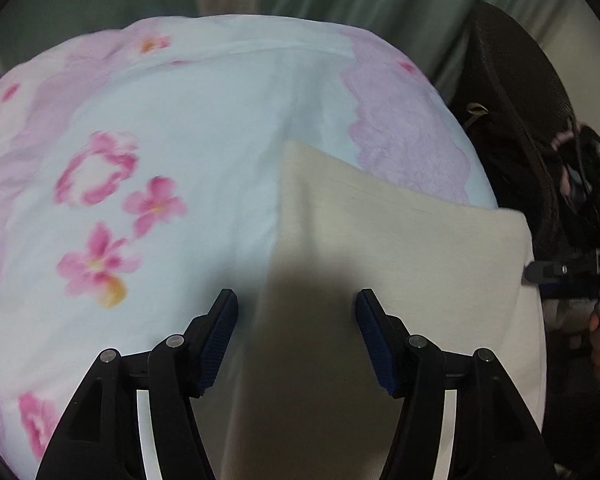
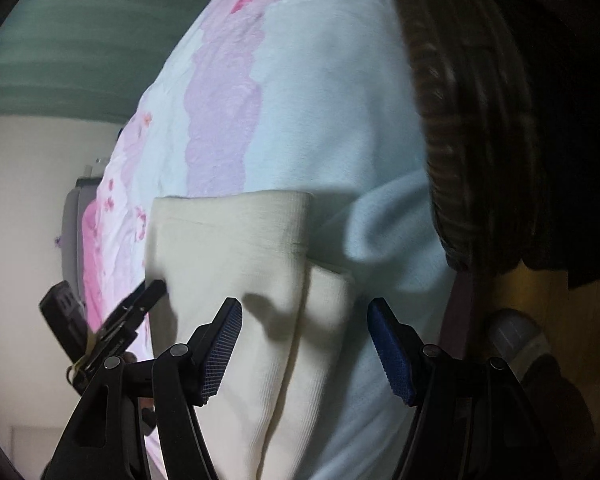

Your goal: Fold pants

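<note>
Cream pants lying flat on a floral bedsheet, both grippers hovering over them

The cream pants are lying spread on the pale blue floral bedsheet, reaching toward its near right edge. The left gripper is pointing down over the cloth, jaws spread and pinching nothing. The right gripper is hanging above the pants' right side, jaws likewise standing apart, empty. A dark woven basket is sitting just right of the sheet.

Light was dim and soft, falling from behind each tool. The left tool threw a dark shadow on the cream pants between its fingers. Motion blur smeared the floral bedsheet; fisheye bending and black vignetting ringed both views.
</note>
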`<state>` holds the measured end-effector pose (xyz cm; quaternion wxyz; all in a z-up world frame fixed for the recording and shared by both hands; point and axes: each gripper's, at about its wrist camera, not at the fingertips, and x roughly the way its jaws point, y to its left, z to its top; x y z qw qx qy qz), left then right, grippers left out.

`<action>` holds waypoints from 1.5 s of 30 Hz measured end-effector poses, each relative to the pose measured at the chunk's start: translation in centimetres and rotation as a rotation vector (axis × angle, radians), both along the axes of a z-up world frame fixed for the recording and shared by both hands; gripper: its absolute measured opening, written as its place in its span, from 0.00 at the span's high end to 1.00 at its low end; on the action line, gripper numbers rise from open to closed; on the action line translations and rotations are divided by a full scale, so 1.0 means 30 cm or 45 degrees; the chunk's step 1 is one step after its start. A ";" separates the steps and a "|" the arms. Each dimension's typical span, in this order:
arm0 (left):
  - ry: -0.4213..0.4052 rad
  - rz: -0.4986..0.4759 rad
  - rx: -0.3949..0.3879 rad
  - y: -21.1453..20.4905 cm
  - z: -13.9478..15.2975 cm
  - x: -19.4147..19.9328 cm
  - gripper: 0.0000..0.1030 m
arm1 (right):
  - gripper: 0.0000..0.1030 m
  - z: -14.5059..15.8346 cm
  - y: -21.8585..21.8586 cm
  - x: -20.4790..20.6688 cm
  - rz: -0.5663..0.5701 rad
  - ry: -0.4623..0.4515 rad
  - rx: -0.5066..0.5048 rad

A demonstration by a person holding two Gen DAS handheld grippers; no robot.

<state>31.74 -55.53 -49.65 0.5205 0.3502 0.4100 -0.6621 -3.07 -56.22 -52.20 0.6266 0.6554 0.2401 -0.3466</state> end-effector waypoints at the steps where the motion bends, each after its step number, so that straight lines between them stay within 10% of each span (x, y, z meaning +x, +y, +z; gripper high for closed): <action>1: 0.010 -0.042 -0.010 -0.001 -0.001 -0.018 0.45 | 0.36 -0.002 0.003 0.001 -0.011 -0.006 0.002; 8: 0.052 -0.183 0.000 -0.007 -0.024 -0.071 0.83 | 0.68 -0.004 0.007 0.001 -0.024 -0.022 -0.030; 15: -0.008 -0.274 -0.091 0.022 0.066 -0.106 0.88 | 0.90 0.061 0.008 0.000 0.032 0.005 -0.122; 35: -0.105 -0.165 -0.403 0.603 0.568 0.023 0.87 | 0.90 0.559 0.326 0.207 0.594 -0.294 -0.641; 45: -0.201 -0.148 -0.492 1.201 0.487 0.074 0.87 | 0.90 0.600 0.787 0.382 0.933 -0.282 -0.810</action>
